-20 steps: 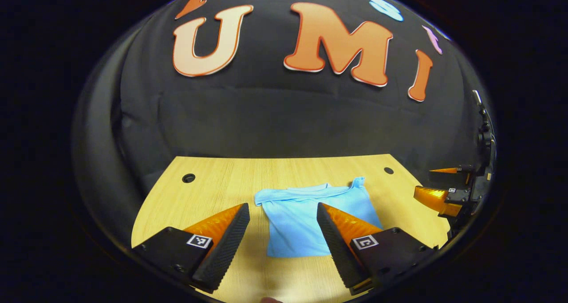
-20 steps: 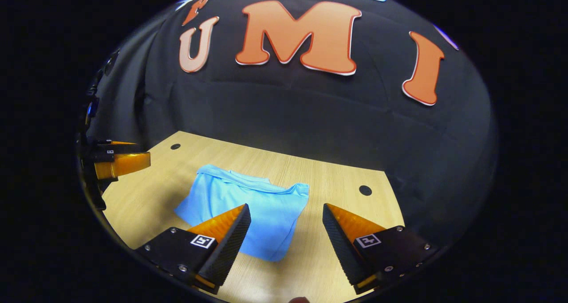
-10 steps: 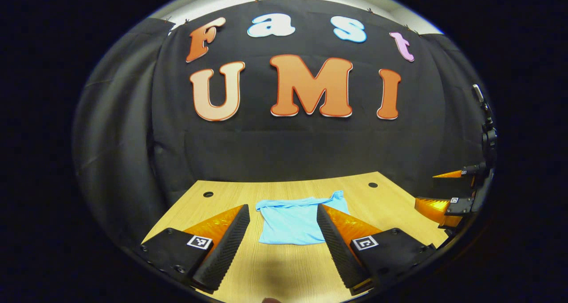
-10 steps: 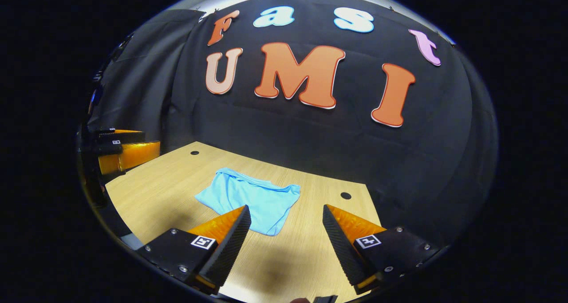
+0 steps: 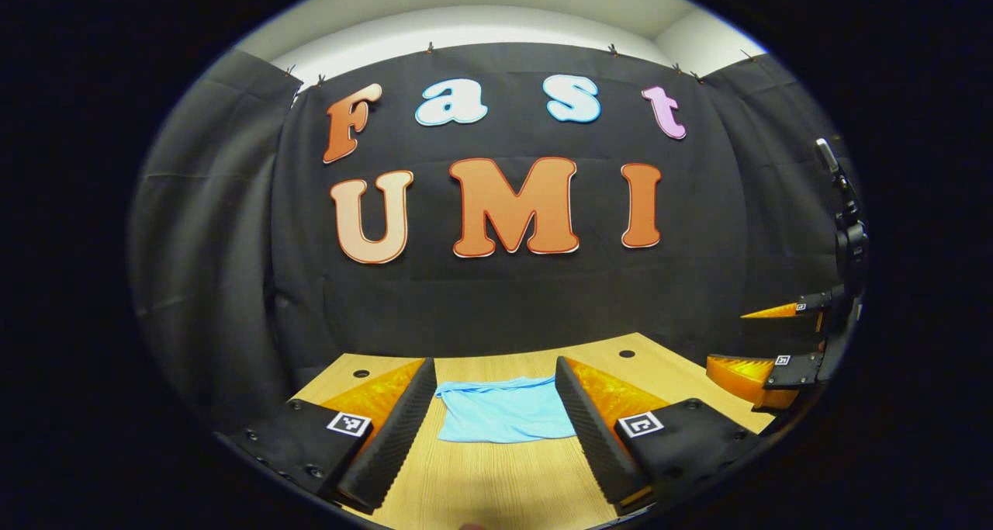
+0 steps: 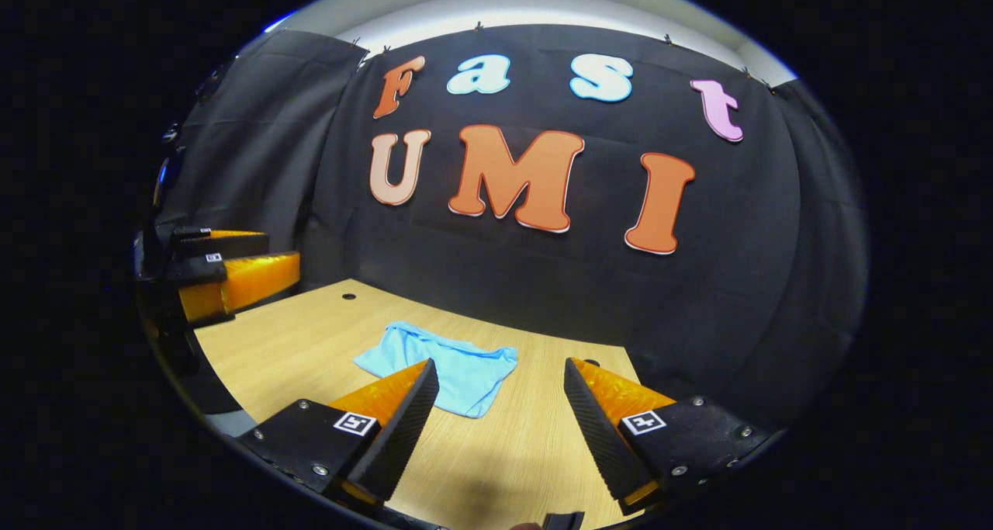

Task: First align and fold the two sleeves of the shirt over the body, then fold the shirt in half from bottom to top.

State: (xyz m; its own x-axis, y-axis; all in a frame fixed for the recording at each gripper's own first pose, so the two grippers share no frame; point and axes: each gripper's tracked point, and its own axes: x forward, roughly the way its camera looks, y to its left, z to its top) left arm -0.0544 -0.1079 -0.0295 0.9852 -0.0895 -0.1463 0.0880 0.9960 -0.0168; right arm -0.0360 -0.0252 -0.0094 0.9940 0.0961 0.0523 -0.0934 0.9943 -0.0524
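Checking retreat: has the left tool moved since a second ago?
Yes. The left tool has backed away: the shirt and table look smaller, more wall above.

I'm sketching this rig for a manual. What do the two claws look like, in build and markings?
Each claw has two wedge-shaped fingers tapering forward, with ribbed inner faces. The fingers sit on black blocks held by screws, and each block carries a small square black-and-white tag. This shows on the left claw and the right claw. Seen from the left one, the right claw has a dark mount above it.
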